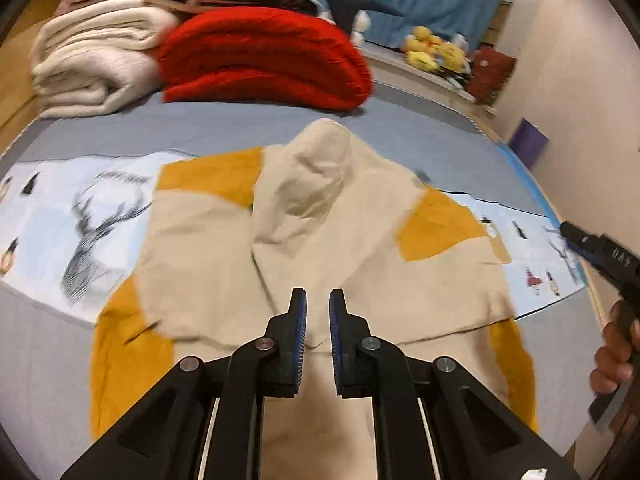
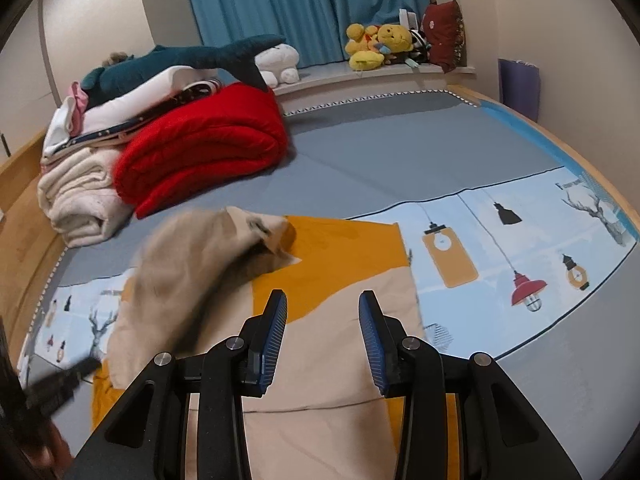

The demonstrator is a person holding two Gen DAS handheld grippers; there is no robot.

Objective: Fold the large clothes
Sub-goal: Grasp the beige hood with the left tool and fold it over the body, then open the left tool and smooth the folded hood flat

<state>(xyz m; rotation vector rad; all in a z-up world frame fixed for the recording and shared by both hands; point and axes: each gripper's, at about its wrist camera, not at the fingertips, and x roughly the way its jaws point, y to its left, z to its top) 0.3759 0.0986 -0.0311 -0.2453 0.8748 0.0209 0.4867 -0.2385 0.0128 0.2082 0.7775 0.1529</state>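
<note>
A large beige and mustard-yellow garment (image 1: 320, 232) lies spread on the bed, its beige hood bunched up at the far middle. It also shows in the right wrist view (image 2: 332, 352), with a raised, blurred fold at its left. My left gripper (image 1: 318, 300) hovers over the garment's near middle, jaws a narrow gap apart and holding nothing. My right gripper (image 2: 323, 300) is open and empty above the garment's right part. It also appears at the right edge of the left wrist view (image 1: 592, 248), where its opening cannot be told.
The bed (image 2: 400, 152) has a grey sheet and a printed light-blue band (image 2: 520, 248). A red blanket (image 1: 264, 56), cream blanket (image 1: 92, 68) and folded clothes are stacked at the far left. Plush toys (image 2: 380, 44) sit on the window ledge. A wall runs along the right.
</note>
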